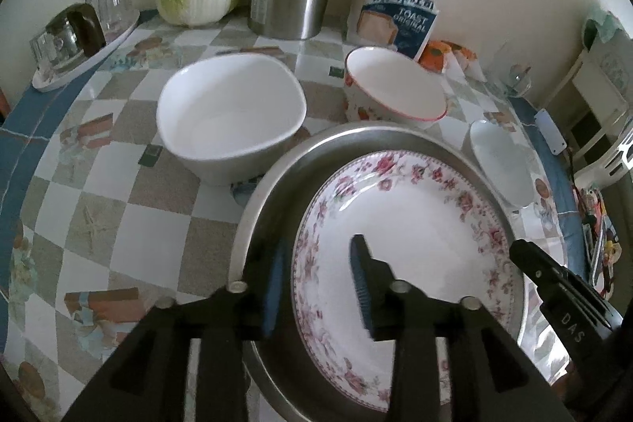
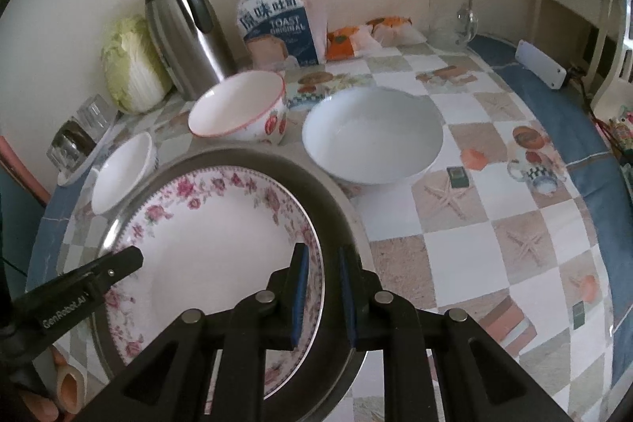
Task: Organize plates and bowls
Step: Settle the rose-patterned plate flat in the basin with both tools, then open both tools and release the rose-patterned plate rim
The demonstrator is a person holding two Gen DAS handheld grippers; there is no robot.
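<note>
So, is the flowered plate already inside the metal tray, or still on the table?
Inside. The flowered plate lies within the raised rim of the metal tray, and both views show the grey rim around it.

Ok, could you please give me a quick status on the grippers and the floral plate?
Left hand-held gripper open, straddling floral plate rim. Right hand-held gripper open astride opposite rim. Plate sits in metal tray. Nothing in the way.
</note>
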